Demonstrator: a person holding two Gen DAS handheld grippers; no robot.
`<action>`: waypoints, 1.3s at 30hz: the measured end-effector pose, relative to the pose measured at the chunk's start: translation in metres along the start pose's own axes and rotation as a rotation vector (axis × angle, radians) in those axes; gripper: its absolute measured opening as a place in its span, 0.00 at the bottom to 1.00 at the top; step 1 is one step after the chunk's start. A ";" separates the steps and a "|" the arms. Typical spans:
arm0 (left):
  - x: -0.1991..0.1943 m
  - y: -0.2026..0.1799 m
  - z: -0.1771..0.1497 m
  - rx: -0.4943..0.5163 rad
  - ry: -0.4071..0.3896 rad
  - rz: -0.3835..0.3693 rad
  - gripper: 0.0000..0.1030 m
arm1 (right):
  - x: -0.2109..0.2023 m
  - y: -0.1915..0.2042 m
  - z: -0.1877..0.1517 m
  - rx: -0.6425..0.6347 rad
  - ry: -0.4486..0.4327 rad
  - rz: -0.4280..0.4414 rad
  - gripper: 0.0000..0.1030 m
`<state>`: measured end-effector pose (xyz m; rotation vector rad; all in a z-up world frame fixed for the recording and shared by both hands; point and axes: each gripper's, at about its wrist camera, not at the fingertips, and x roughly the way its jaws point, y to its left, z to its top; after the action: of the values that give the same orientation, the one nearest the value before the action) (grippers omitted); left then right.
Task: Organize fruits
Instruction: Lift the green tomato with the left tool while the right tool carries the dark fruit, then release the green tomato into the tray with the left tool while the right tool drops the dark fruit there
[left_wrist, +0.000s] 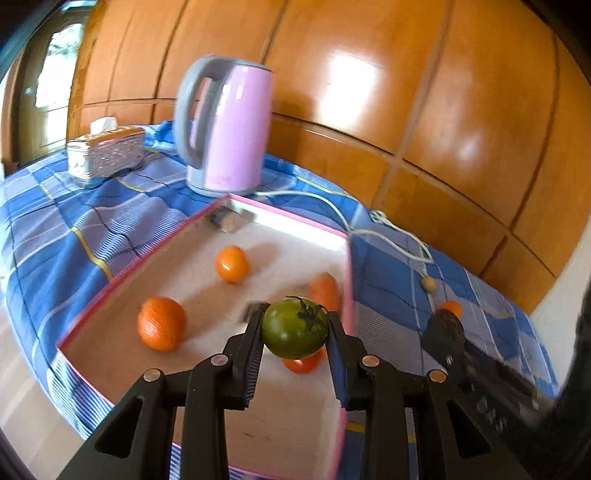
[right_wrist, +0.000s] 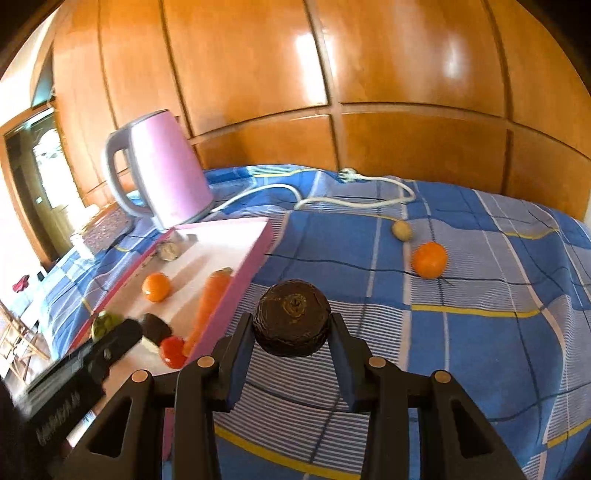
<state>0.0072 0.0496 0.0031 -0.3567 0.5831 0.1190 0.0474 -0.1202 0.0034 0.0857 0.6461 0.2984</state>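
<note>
A: The fruits are partly sorted. The left gripper (left_wrist: 294, 328) has its jaws closed on a round dark-green tomato with a dry stalk (left_wrist: 294, 328), held above the pink-rimmed shallow box (left_wrist: 288, 215).

B: And beyond those jaws?

A: Inside the box lie a large dimpled orange (left_wrist: 161, 324) to the left, a smaller smooth orange (left_wrist: 231, 264) ahead, a carrot (left_wrist: 324, 291) by the right wall and a red piece (left_wrist: 301, 364) just beneath the tomato.

B: The other hand?

A: The right gripper (right_wrist: 291, 319) has its jaws clamped on a dark brown wrinkled round fruit (right_wrist: 291, 317), over the blue checked cloth (right_wrist: 480, 332), right of the box.

B: What is left?

A: Ahead and right of those jaws, an orange (right_wrist: 429, 259) and a small pale round fruit (right_wrist: 401, 230) lie on the cloth. Those two, plus both held pieces, probably remain to be placed.
</note>
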 end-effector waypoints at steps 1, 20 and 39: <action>0.000 0.005 0.005 -0.008 -0.010 0.012 0.31 | 0.000 0.004 0.000 -0.010 -0.004 0.007 0.39; 0.025 0.051 0.020 -0.195 -0.011 0.123 0.32 | 0.022 0.045 0.018 -0.049 -0.025 0.217 0.39; 0.028 0.052 0.019 -0.210 -0.031 0.183 0.42 | 0.058 0.059 0.026 -0.048 0.052 0.312 0.42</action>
<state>0.0296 0.1048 -0.0131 -0.5035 0.5730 0.3632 0.0921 -0.0462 0.0004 0.1335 0.6763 0.6189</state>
